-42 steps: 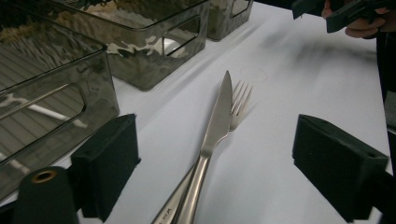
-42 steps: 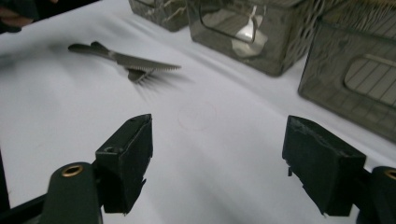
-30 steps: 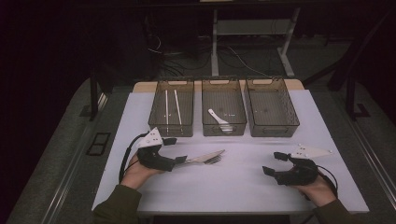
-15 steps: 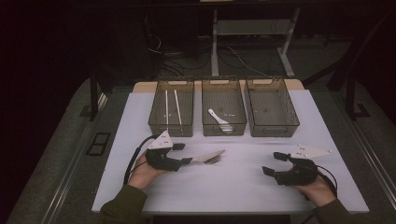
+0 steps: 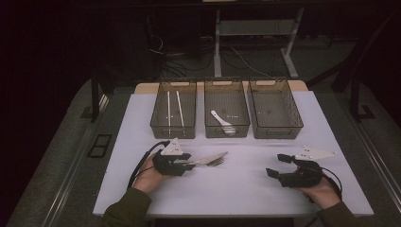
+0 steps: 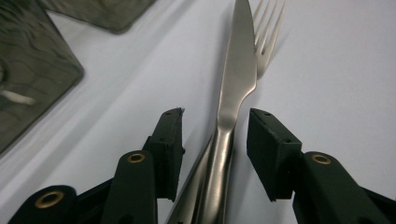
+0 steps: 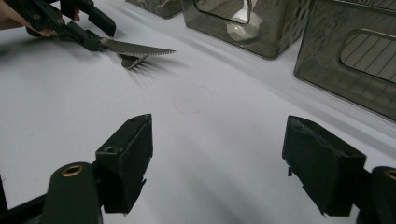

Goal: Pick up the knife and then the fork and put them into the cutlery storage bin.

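Left to right. Left hand-held gripper (image 5: 187, 163) sits low on the white surface (image 5: 236, 189), in front of the left bin (image 5: 173, 113), which holds two white sticks (image 5: 173, 108). Its jaws have just been closing and now straddle the knife (image 6: 233, 93) handle: in the left gripper view both pads (image 6: 170, 140) stand just beside the metal with a sliver of gap each side, so spread, not yet pinching. The knife's long axis runs straight out along the jaw line, blade pointing away from us toward the middle of the surface, roughly level. The fork (image 6: 268, 35) lies underneath, beside the blade, tines fanning out past the knife's right edge, and its handle seems to run in under the knife's. We risk taking both if the pads bite low.

Middle bin (image 5: 227, 111) has a white spoon (image 5: 222, 122); right bin (image 5: 275, 109) looks bare.

Right hand-held gripper (image 5: 276, 165) rests well apart on the right, jaws spread wide on nothing, pointed toward the cutlery. The left is clearly the near one; our next move looks like finishing the squeeze on the handle.
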